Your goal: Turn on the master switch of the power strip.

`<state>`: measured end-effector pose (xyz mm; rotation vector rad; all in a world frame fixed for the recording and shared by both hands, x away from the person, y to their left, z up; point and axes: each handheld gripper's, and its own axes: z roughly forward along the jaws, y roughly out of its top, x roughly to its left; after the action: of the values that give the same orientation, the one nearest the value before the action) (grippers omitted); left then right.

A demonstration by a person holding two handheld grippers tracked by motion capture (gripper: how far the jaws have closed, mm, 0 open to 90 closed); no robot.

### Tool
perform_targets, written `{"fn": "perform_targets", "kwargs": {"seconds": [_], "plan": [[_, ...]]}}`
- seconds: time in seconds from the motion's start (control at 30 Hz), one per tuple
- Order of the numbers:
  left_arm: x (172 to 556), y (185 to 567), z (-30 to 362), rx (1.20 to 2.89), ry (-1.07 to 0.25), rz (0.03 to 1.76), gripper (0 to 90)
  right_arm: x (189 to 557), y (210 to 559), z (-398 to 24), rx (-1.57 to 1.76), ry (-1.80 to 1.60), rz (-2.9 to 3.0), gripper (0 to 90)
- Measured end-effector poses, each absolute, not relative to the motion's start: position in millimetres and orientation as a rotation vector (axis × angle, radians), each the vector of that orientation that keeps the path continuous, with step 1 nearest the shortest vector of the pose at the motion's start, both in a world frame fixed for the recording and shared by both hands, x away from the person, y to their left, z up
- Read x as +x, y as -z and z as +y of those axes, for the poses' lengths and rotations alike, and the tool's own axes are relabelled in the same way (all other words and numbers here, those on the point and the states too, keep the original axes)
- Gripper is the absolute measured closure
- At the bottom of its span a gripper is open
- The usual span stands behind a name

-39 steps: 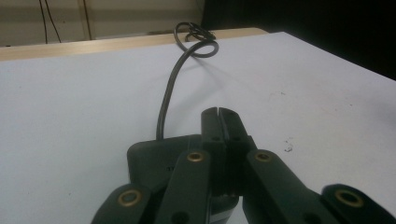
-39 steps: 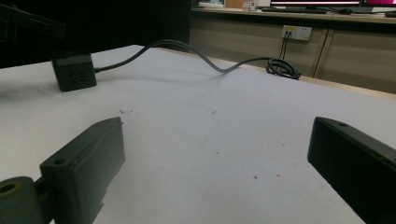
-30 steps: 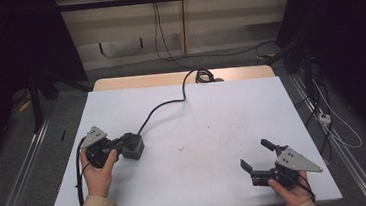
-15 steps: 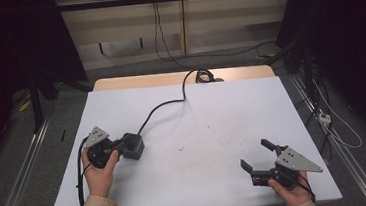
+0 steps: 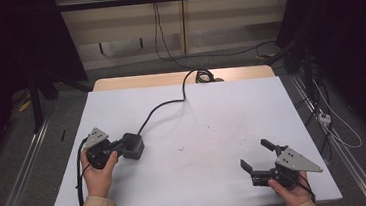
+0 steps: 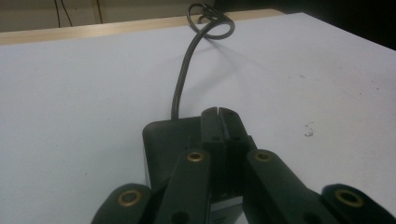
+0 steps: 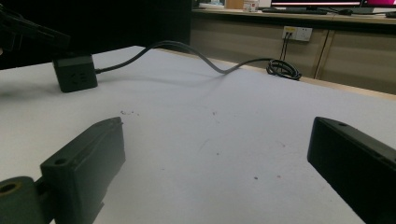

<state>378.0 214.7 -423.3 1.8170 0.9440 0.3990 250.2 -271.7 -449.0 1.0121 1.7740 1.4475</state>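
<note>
Work in hand: a black cube power socket [image 5: 132, 145] on a thick black cable [image 5: 163, 106] is being handled by the left tongs [image 5: 119, 147] near the bench's left edge, toward its near side.
Left tongs: seen in the left gripper view with the jaws pressed together, their tips lying over the top of the cube; whether anything is pinched between them cannot be told. The cube is not seen clamped between the jaws.
Right tongs [image 5: 259, 156]: released, jaws spread wide, held by a hand [image 5: 290, 192] near the bench's near right corner, well apart from the cube.
Cube position: resting flat on the white bench [image 5: 222, 114], one socket face turned toward the right tongs.
Cable: run from the cube toward the far edge, ending in a small coil [image 5: 199, 75] at the middle of that edge.
Progress: judged early; the cube is touched but not lifted, and nothing is plugged in.
Left to do: judged to be a firm grasp and a move of the cube.
Containers: none are seen on the bench.
</note>
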Motion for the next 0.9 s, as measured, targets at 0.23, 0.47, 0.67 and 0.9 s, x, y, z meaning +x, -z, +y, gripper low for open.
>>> {"fn": "perform_targets", "kwargs": {"seconds": [0.23,0.47,0.67,0.9], "plan": [[377.1,423.7,215.7,1.823,-0.404,0.947,90.0,249.9,448.7,-271.9,1.011,-1.447,1.773,3.4],[376.6,424.3,217.4,1.824,-0.41,0.953,90.0,249.9,448.7,-271.5,1.01,-1.45,1.773,3.4],[376.0,424.8,218.5,1.829,-0.416,0.955,90.0,249.8,448.7,-271.4,1.01,-1.45,1.772,3.4],[375.3,425.2,219.2,1.827,-0.42,0.96,90.0,249.9,448.6,-271.4,1.009,-1.451,1.773,3.4]]}}
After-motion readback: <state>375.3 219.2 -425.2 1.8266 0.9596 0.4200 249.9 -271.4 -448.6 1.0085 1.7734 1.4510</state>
